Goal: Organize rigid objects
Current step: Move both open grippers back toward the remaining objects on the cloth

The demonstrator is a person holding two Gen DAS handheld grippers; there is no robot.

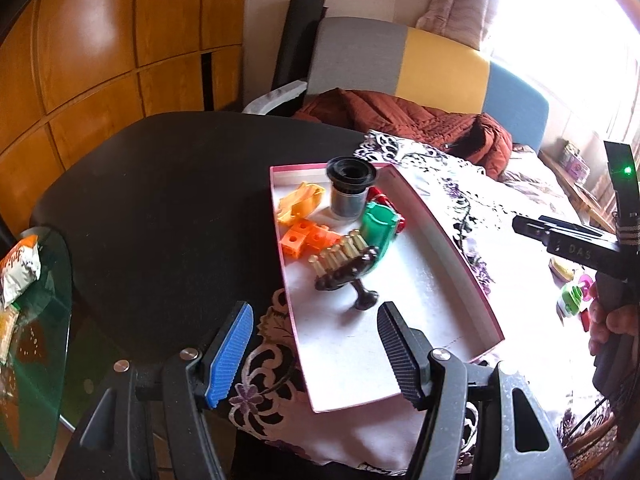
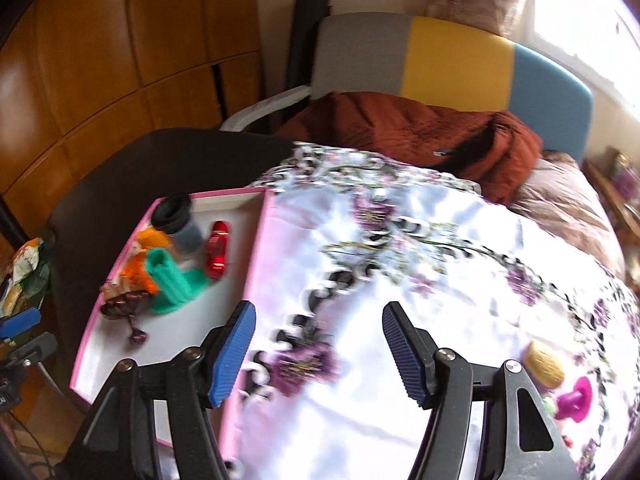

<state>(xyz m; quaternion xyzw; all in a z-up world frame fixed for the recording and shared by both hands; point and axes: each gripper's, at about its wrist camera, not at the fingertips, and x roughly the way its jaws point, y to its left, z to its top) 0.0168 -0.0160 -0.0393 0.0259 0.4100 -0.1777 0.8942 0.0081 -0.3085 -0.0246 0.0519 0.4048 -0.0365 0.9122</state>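
Note:
A shallow pink-rimmed white box (image 1: 452, 236) lies on a floral cloth. In it are a black and grey lens cup (image 1: 349, 190), a green plastic cylinder (image 1: 378, 228), orange blocks (image 1: 306, 238), a yellow piece (image 1: 300, 202), a red toy car (image 2: 217, 249) and a dark stand with pale pegs (image 1: 344, 266). My left gripper (image 1: 316, 354) is open and empty over the box's near end. My right gripper (image 2: 318, 354) is open and empty over the cloth, right of the box (image 2: 256, 280). A tan oval object (image 2: 544, 364) and a magenta piece (image 2: 574, 400) lie on the cloth at right.
A black round table (image 1: 168, 200) carries the cloth (image 2: 420, 260). A glass side table (image 1: 36, 360) with snack packets stands at left. A rust-brown quilt (image 1: 420, 124) and a grey-yellow-blue headboard (image 1: 440, 68) lie behind. Wooden cabinets fill the left. The right gripper shows in the left wrist view (image 1: 568, 240).

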